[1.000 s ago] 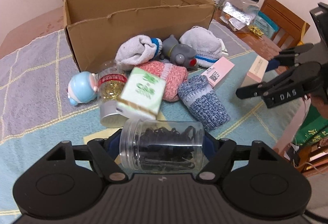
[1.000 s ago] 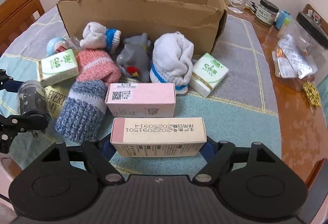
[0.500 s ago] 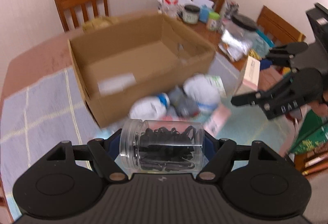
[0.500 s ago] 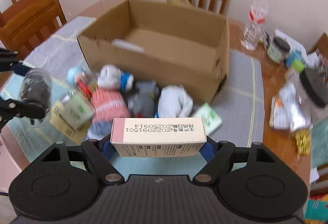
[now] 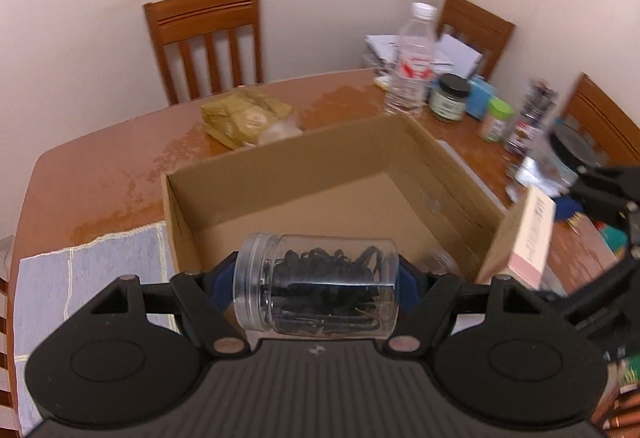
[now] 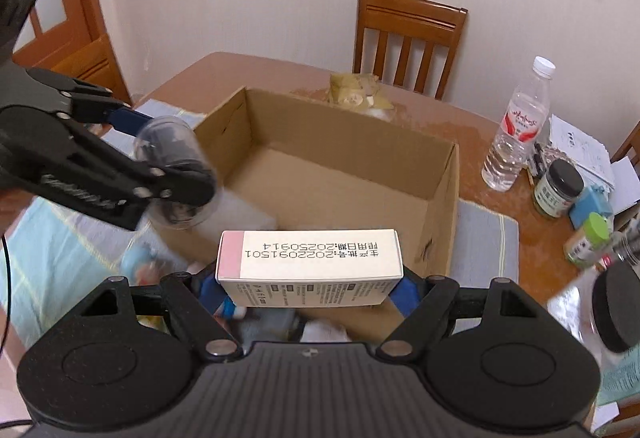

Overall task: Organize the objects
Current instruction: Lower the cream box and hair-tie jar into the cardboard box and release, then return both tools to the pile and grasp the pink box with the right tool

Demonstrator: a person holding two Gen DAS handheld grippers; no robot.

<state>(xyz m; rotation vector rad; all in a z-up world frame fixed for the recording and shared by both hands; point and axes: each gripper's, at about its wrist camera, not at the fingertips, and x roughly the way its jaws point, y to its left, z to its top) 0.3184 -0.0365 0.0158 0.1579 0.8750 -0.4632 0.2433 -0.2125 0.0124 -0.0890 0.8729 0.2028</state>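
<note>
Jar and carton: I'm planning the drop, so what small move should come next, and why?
Probably carry both a little further forward and lower them into the box. The left gripper holds the jar and the right gripper holds the carton, both near the box's front wall, and its floor looks mostly bare.

Soft even indoor light, source unseen; fisheye bends edges, dark corners; right side motion-blurred, clutter there maybe unreadable.

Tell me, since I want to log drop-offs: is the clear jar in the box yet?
Not yet. The clear jar lies sideways, clamped in the left hand-held gripper above the cardboard box.
</note>
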